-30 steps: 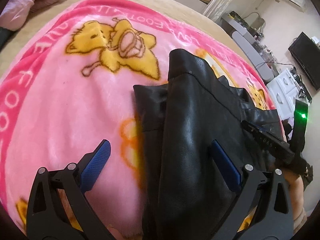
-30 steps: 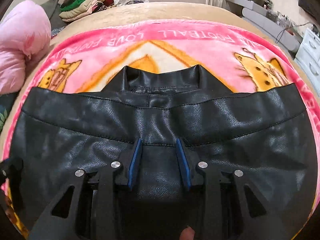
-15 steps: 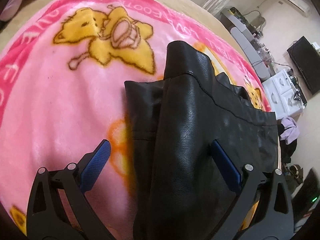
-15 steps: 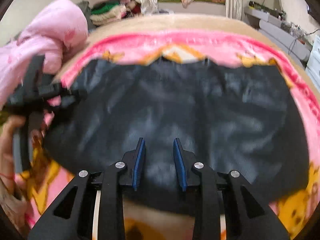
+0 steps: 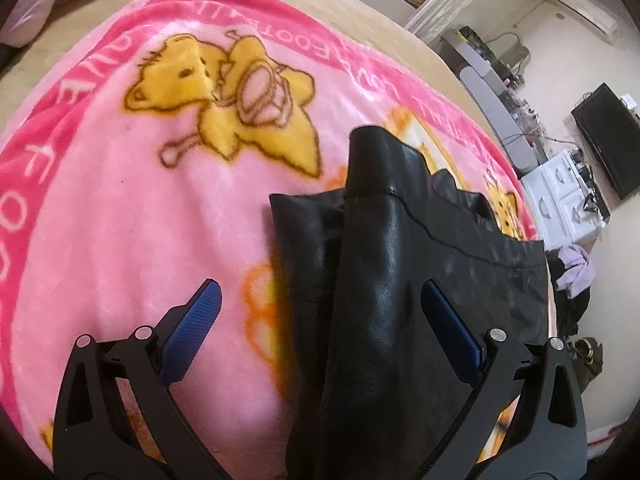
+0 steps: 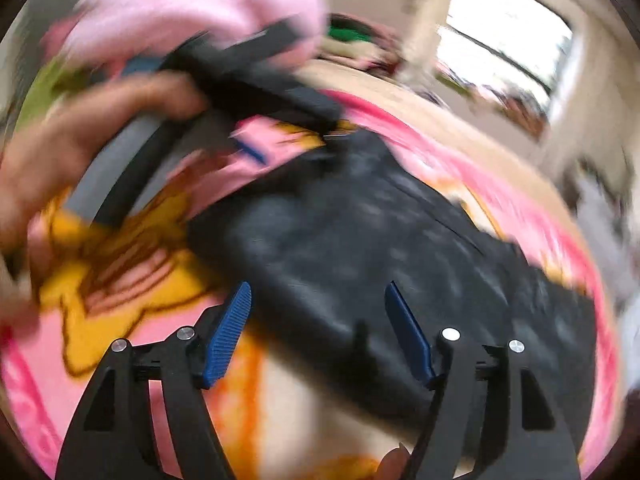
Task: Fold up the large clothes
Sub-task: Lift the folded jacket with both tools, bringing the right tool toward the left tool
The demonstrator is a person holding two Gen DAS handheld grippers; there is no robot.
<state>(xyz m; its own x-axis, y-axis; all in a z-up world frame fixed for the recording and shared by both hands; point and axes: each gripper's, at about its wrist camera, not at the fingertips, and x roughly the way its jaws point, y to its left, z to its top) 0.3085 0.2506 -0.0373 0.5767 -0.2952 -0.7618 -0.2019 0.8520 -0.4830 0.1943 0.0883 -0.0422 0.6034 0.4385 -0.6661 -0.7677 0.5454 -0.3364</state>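
A black leather jacket (image 5: 400, 280) lies folded on the pink cartoon blanket (image 5: 120, 208) that covers the bed. My left gripper (image 5: 320, 296) stands open and wide, low over the jacket's near end; the folded black panel runs between its blue pads (image 5: 196, 316) without being pressed. In the blurred right wrist view the jacket (image 6: 380, 248) stretches away to the right. My right gripper (image 6: 318, 292) hovers over its near edge with its jaws opening and nothing clamped. A hand (image 6: 80, 140) holds the left gripper (image 6: 288, 132) at the jacket's far left corner.
A pink padded garment (image 5: 36, 12) lies at the bed's far left. Right of the bed stand white drawers (image 5: 560, 208) and a dark screen (image 5: 608, 140), with clothes heaped on the floor (image 5: 576, 272). A bright window (image 6: 504, 48) is behind.
My right gripper pulled back off the jacket's middle, swung sideways and rolled, and its jaws spread apart. It has left the left wrist view. The left gripper barely shifted and stayed open.
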